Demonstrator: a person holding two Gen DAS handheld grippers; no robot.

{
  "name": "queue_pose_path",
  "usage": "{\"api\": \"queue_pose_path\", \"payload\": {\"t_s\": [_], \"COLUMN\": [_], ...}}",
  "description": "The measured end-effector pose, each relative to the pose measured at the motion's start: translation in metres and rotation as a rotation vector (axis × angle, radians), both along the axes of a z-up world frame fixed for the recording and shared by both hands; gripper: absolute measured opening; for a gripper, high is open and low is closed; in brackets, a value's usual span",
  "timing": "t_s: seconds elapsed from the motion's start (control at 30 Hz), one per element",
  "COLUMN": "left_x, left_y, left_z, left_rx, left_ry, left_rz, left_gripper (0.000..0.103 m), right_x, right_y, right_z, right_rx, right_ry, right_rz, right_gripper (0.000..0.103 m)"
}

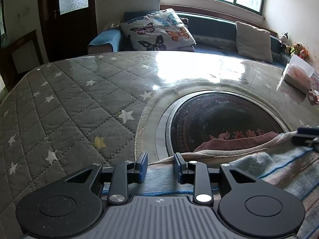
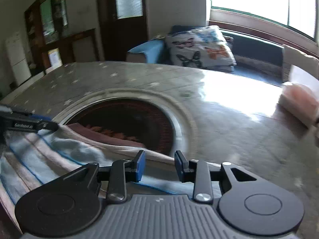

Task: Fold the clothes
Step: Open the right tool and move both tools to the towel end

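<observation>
A tissue box [image 1: 298, 75] sits at the table's [image 1: 79, 91] far right edge. Beyond the far edge, a butterfly cushion [image 1: 157, 29] and a plain cushion [image 1: 253, 40] rest on the sofa [image 1: 211, 27], small plush toys [image 1: 293, 46] beside them.

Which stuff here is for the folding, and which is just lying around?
For the folding:
- striped towel
- left tongs, open over the towel's edge
- right tongs, open over the towel's edge

Just lying around:
- tissue box on the table
- butterfly pillow on the sofa
- plain cushion
- stuffed toys
</observation>
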State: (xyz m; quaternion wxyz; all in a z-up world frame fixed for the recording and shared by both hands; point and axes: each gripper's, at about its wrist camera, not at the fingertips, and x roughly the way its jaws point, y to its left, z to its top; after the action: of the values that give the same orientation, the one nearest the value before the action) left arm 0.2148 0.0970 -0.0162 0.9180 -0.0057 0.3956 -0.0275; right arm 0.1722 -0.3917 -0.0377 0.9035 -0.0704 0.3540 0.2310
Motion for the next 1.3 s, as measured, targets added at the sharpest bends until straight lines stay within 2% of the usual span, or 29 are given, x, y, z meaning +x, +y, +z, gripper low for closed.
{"api": "queue_pose_path", "payload": {"t_s": [0.13,0.2,0.33,0.4,0.57,0.73,0.8,0.93,1.2,1.3], "left_x": [0.001,0.000,-0.010,-0.016,-0.034,-0.056,-0.064,-0.082,-0.112,-0.120], "left_y": [0.004,0.006,0.015,0.019,0.031,0.044,0.049,0.056,0.064,0.065], "left_z": [0.001,0.002,0.012,0.016,0.023,0.026,0.026,0.025,0.020,0.015], "left_rx": [-0.009,-0.014,-0.033,-0.037,-0.049,-0.059,-0.062,-0.069,-0.109,-0.124], "left_ry": [0.003,0.004,-0.026,-0.039,-0.051,-0.051,-0.043,-0.036,-0.022,-0.007], "left_rz": [0.001,0.004,0.007,0.009,0.019,0.032,0.038,0.049,0.065,0.064], "left_gripper": [0.033,0.037,0.047,0.049,0.055,0.058,0.059,0.060,0.063,0.063], "right_x": [-0.002,-0.007,-0.017,-0.022,-0.033,-0.045,-0.050,-0.061,-0.111,-0.129], "right_y": [0.022,0.028,0.039,0.045,0.059,0.073,0.079,0.087,0.083,0.081], "right_z": [-0.007,-0.007,-0.006,-0.006,-0.007,-0.006,-0.007,-0.009,-0.002,0.001], "right_rx": [-0.033,-0.044,-0.065,-0.076,-0.095,-0.097,-0.110,-0.132,-0.145,-0.146], "right_ry": [-0.008,-0.017,-0.034,-0.043,-0.057,-0.065,-0.069,-0.060,-0.040,-0.029], "right_rz": [0.028,0.037,0.055,0.064,0.075,0.080,0.090,0.103,0.145,0.166], "right_gripper": [0.033,0.039,0.041,0.048,0.050,0.051,0.059,0.059,0.060,0.065]}}
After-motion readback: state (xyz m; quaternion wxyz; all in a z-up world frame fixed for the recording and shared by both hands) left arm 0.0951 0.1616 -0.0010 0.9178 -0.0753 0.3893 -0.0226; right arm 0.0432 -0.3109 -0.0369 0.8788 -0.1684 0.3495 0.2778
